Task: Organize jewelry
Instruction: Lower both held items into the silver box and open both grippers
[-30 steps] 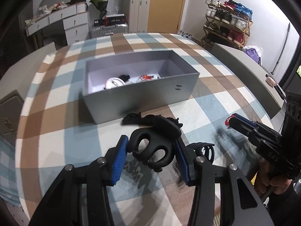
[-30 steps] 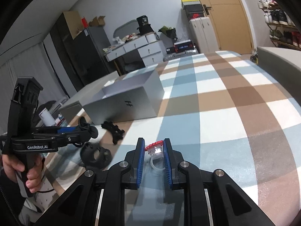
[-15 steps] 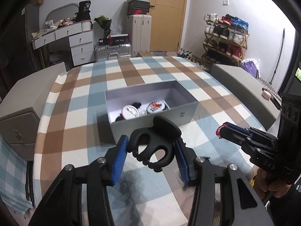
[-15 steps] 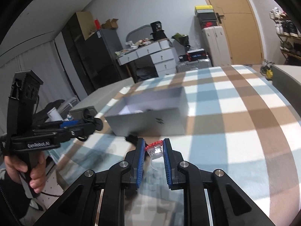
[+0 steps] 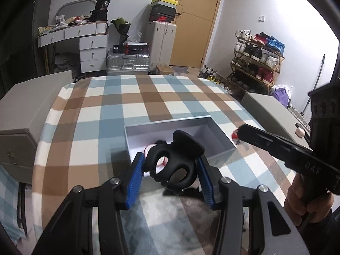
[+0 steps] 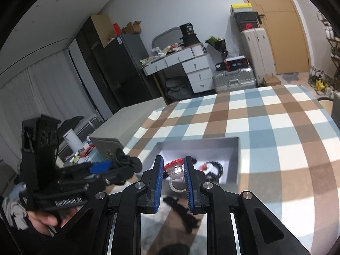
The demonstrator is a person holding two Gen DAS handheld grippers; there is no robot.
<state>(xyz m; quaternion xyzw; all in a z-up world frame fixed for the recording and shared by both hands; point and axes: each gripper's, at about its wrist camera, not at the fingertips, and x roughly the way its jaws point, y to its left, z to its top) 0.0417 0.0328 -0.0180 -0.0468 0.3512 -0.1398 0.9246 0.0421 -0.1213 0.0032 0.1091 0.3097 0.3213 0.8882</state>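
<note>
Right wrist view alone shows jaws pinching a ring [image 6: 175,170]; left's pinch a hair claw [image 5: 173,161].

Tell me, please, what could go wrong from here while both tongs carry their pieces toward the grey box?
1. The clear ring with the red top is pinched only at its top by the right tongs; it could twist loose and fall short of the grey box.
2. The black hair claw in the left tongs could land on the pieces already inside.
3. The two tongs are close and might bump.

left wrist: near, down over grey box [image 5: 221,136] | right wrist: same box [image 6: 232,159], from right | shared: checked bedspread [image 5: 136,97]
</note>
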